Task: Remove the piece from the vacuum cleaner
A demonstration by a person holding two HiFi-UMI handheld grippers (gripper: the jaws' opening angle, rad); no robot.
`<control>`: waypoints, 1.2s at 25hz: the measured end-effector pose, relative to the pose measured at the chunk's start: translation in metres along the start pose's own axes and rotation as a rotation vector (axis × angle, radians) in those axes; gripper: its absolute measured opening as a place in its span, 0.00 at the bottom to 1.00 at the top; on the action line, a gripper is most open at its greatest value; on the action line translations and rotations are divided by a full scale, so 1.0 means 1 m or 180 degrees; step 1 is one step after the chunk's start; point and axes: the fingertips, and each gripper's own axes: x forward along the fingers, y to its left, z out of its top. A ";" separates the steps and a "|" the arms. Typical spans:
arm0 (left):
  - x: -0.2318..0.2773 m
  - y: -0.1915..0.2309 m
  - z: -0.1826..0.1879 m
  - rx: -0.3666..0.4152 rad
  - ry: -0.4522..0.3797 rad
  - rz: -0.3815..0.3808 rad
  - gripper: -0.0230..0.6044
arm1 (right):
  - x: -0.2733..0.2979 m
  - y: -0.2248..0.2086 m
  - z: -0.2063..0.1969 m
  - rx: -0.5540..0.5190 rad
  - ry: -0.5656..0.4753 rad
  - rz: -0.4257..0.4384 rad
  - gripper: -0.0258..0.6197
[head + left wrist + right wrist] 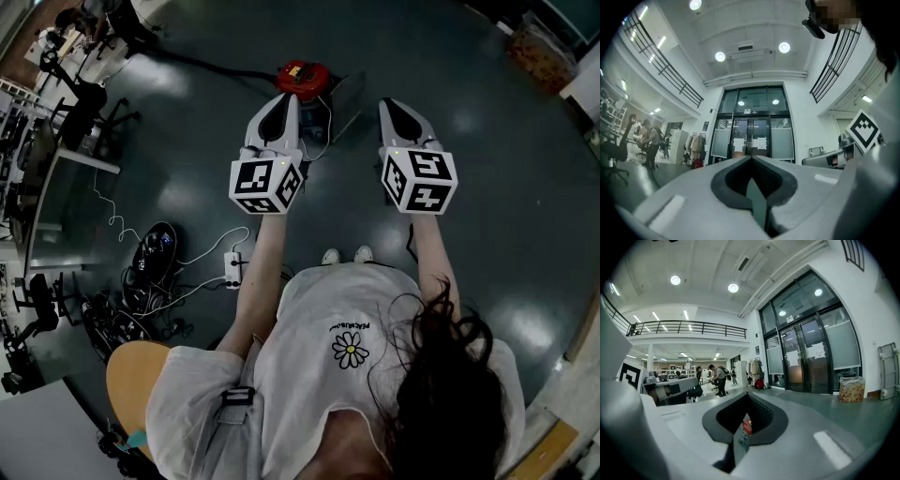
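Observation:
A red vacuum cleaner [302, 77] sits on the dark floor ahead of me, with a grey part [339, 97] beside it. My left gripper [286, 99] is held out in the air above and just in front of it, jaws shut with nothing between them. My right gripper [392, 104] hangs level with it to the right, also shut and empty. In the left gripper view the left gripper [751, 158] points at glass doors. Through the slit under the closed right gripper [747, 394], a bit of the red vacuum cleaner [746, 426] shows.
White cables and a power strip [232, 267] lie on the floor to the left, near a black round device [157, 246]. A wooden seat [131, 370] is behind my left side. Desks and chairs line the far left. A cardboard box [852, 389] stands by the glass doors [751, 136].

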 end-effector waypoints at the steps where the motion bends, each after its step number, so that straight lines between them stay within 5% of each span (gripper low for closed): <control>1: 0.001 0.000 -0.001 -0.0003 0.0008 -0.0001 0.04 | 0.000 -0.001 0.000 0.0002 -0.0003 0.0005 0.08; 30: 0.025 -0.021 -0.044 0.0070 0.0263 0.0185 0.04 | 0.004 -0.054 -0.036 0.0307 0.0084 0.0473 0.08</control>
